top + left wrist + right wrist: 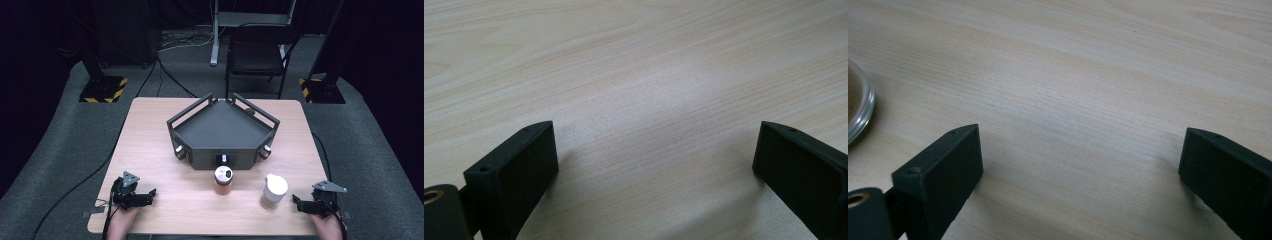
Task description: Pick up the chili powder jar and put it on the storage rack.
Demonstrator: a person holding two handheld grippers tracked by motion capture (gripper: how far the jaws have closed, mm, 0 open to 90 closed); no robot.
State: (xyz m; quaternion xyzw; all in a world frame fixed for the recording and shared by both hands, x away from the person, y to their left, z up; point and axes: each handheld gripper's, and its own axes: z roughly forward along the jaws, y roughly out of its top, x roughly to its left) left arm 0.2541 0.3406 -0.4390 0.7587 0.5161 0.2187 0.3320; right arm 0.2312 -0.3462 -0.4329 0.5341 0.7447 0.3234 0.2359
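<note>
Two small jars stand near the table's front edge: one with reddish-brown contents and a white flip-top lid [223, 180], and one with a plain white cap [274, 191]. My left gripper [149, 196] rests low on the wood at the front left, open, with bare tabletop between its jaws [654, 165]. At the front right my right gripper [296, 200] also lies open and holds nothing [1080, 170]. The white-capped jar's glass base [857, 107] shows at the left edge of the right gripper view.
A dark angular tray [223, 131] with raised rails sits at the table's middle, behind the jars. Beyond the table [150, 150] stand a black chair [257, 52] and floor stands with yellow-black bases [102, 89]. Cables run over the grey floor.
</note>
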